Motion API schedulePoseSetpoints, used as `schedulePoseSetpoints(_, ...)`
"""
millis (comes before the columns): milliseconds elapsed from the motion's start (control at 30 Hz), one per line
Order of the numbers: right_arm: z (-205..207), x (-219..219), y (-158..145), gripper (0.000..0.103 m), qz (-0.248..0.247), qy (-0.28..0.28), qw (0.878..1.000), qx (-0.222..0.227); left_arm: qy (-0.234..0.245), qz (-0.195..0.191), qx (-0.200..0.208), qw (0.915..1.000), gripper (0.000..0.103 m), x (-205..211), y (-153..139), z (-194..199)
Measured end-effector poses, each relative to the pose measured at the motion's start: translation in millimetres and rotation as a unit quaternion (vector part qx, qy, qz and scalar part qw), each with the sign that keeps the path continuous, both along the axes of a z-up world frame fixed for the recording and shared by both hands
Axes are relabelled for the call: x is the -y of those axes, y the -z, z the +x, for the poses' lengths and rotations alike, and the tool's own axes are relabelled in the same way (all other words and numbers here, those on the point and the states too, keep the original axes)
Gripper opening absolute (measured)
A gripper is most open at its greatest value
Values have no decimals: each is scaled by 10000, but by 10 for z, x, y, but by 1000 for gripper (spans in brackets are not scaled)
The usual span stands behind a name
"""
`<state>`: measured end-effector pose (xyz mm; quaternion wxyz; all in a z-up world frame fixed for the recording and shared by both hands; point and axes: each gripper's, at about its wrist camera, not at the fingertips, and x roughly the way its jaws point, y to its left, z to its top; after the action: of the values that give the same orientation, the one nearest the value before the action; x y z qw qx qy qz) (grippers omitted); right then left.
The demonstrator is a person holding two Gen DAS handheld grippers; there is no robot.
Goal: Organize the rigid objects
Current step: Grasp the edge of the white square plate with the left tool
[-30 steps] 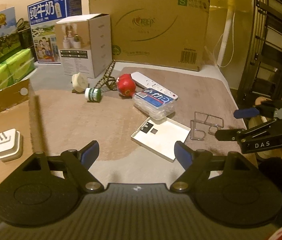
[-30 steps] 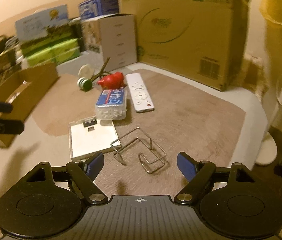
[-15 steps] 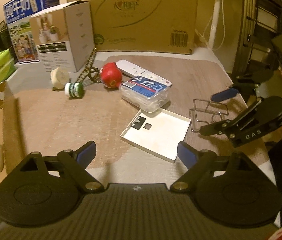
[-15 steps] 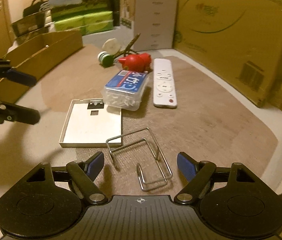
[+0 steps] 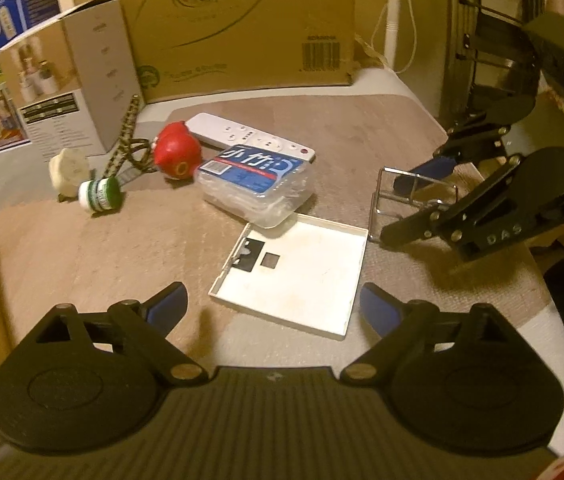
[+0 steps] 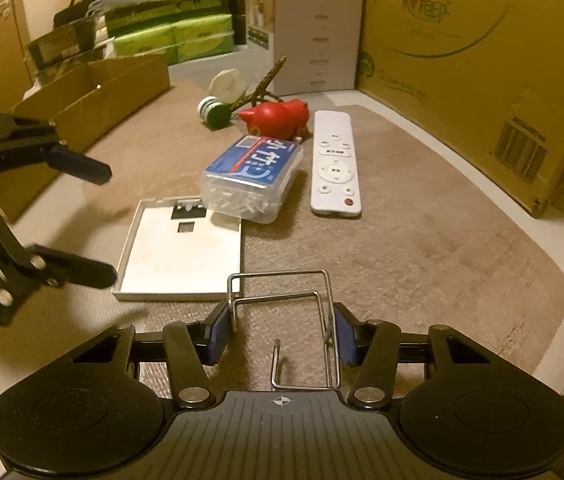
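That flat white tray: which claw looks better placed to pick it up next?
Probably the left claw: it stands wide open, empty, with the flat white tray just beyond its tips. The right claw has just been closing and already clasps the wire rack.

A white remote (image 6: pixel 335 164) with one red button lies by a clear plastic box (image 6: pixel 251 178) whose label is blue with white lettering and a red stripe. The flat square tray (image 5: pixel 296 274) is white with a black patch. There's a glossy red toy (image 5: pixel 176 156), a green-and-white little jar (image 5: pixel 98 196), a silver wire rack (image 6: pixel 286 312), and black hand-held grippers with blue pads (image 6: pixel 218 330). The counter (image 6: pixel 422 240) mat is mottled brown.
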<state>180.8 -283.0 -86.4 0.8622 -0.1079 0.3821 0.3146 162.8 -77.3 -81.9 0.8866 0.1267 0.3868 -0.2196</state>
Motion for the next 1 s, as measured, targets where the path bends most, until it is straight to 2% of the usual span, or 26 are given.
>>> schedulePoseSetpoints(300, 17, 78, -62, 53, 154, 283, 9995, -11, 359, 139, -61, 9992, 96, 70, 168, 174)
schedulePoseSetpoints(567, 39, 132, -20, 53, 209, 568, 9981, -111, 492, -9, -193, 9986, 97, 112, 261, 306)
schedulePoseSetpoints(667, 41, 140, -8, 53, 235, 667, 9974, -152, 491, -32, -174, 9986, 93, 130, 261, 306)
schedulePoseSetpoints(1000, -61, 117, -66, 53, 375, 950, 9945, -244, -148, -100, -381, 9991, 92, -35, 213, -23)
